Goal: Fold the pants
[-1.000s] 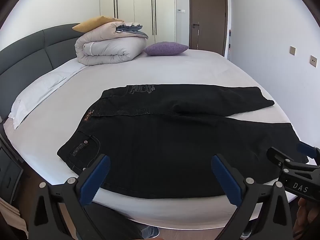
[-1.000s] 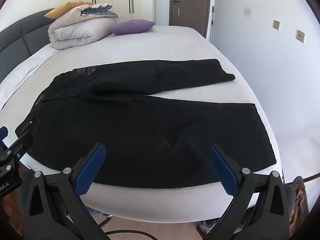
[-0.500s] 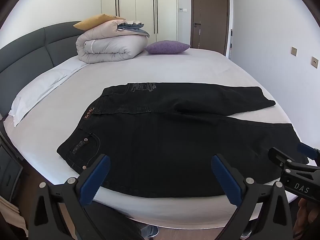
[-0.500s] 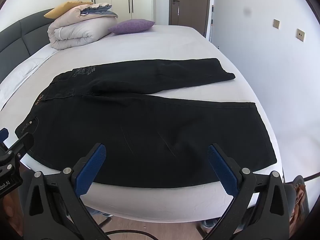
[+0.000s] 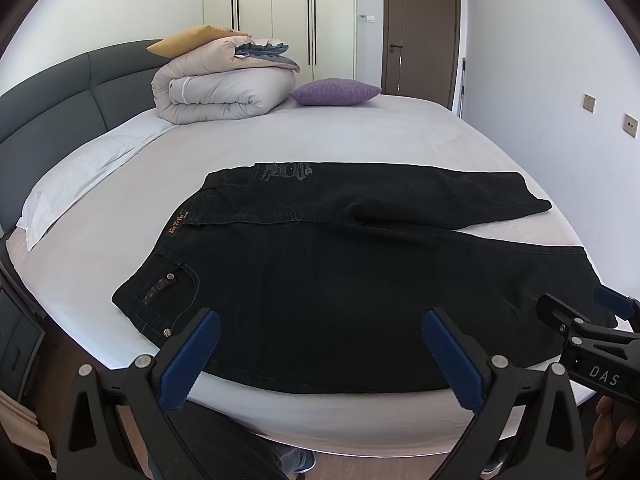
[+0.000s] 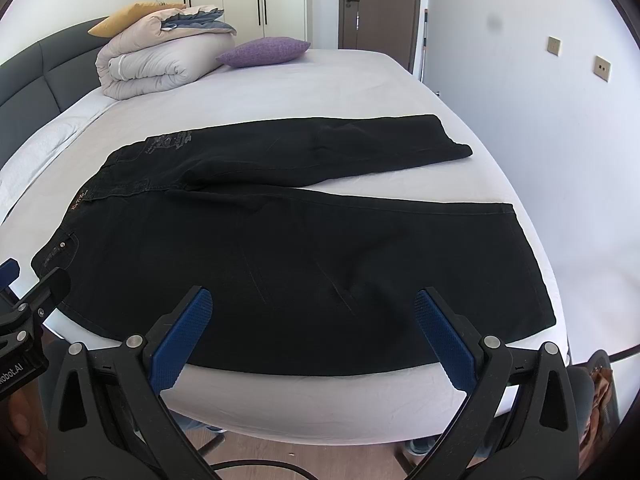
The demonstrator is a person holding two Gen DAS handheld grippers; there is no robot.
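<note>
I see the black pants (image 5: 340, 280) lying flat across the middle of the frame on the bed (image 5: 360, 136). My left gripper (image 5: 320, 344) and right gripper (image 6: 312, 320) are both released, holding nothing.

Bright daylight across a white-sheeted bed (image 5: 360, 140) with dark padded headboard (image 5: 60, 92), rolled duvet (image 5: 224, 92) and purple cushion (image 5: 334, 92) near white wardrobes (image 5: 280, 20), brown door (image 5: 420, 28) beyond.

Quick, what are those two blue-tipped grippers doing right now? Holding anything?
Left gripper: open, holding nothing, above the near edge of the black pants.
Right gripper: open, holding nothing, also over the pants.
</note>
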